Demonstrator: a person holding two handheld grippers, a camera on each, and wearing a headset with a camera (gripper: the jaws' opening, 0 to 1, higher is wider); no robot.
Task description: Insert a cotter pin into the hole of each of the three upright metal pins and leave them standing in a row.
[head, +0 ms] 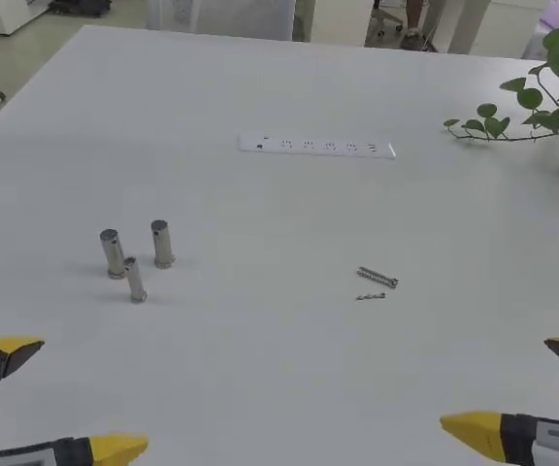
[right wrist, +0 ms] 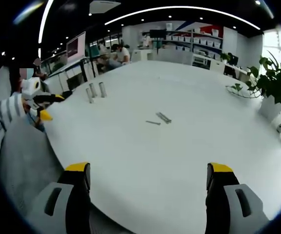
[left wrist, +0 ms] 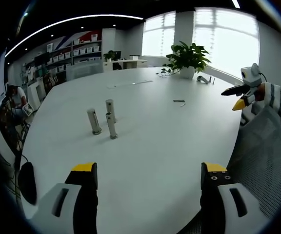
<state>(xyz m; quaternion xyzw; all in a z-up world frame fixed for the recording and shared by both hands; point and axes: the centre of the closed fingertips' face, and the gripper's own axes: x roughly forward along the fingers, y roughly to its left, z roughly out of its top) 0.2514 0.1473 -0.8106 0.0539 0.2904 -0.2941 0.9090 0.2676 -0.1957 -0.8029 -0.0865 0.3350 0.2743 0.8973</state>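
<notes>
Currently all three metal pins [head: 135,262] stand upright on the tabletop [head: 279,204], left of centre, in a tight triangle, not a row; none touch. Pins: smooth round grey-metal cylinders, dull shine, slightly wider at one end; cross-holes too small to confirm. Cotter pins [head: 376,282] lie loose right of centre, well apart from the upright pins: thin bright wire pieces, one longer lying just beside a shorter one; exact count can't be confirmed. Nothing inserted yet, so the task is judged at its start, approx. first pick-up. Left gripper [head: 66,398] hangs at the near edge on the pins' side, jaws spread wide, empty. Right gripper [head: 517,388] sits at the near edge on the cotter side, jaws likewise spread, empty. Recommendation: right gripper takes one cotter pin by its head end, legs left free and pointing out; approach low, since thin wire on a smooth, hard white tabletop is likely to skid or flip. Left gripper should clamp one upright pin on its body, clear of the hole, w/ the hole turned toward the right gripper; adjacent pins are near enough to be knocked over. Beyond: white power strip [head: 315,147] at mid-tabletop, leafy green plant [head: 551,87] at the far right corner.
</notes>
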